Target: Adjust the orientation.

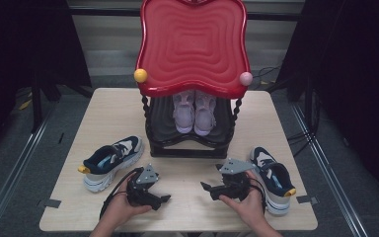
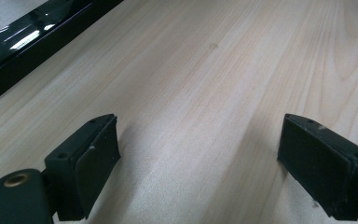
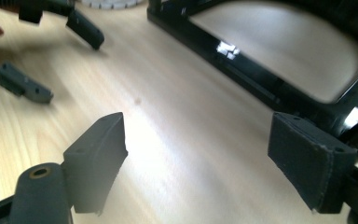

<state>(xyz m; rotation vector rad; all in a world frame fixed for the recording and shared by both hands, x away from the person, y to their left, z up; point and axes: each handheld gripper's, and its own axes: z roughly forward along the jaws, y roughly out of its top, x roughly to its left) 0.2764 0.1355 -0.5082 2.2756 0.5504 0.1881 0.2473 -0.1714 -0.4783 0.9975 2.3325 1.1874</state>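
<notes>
Two navy and white sneakers lie on the wooden table (image 1: 187, 217). One sneaker (image 1: 109, 160) is at the left and the other sneaker (image 1: 275, 178) at the right, toe toward the front. Between them, near the front edge, my left gripper (image 1: 165, 199) points right and my right gripper (image 1: 206, 187) points left, tips facing each other. Both rest low over bare wood. In the left gripper view the left gripper (image 2: 198, 158) is open with only tabletop between its jaws. The right gripper (image 3: 198, 163) is also open and holds nothing; the left gripper (image 3: 60, 60) lies beyond it.
A black shoe rack (image 1: 190, 148) with a red wavy top (image 1: 192, 44) stands at the table's middle back, a pair of pale pink shoes (image 1: 194, 112) on its lower shelf. Its glossy base (image 3: 261, 79) lies close ahead of the right gripper and at the rack base (image 2: 23, 46) upper left.
</notes>
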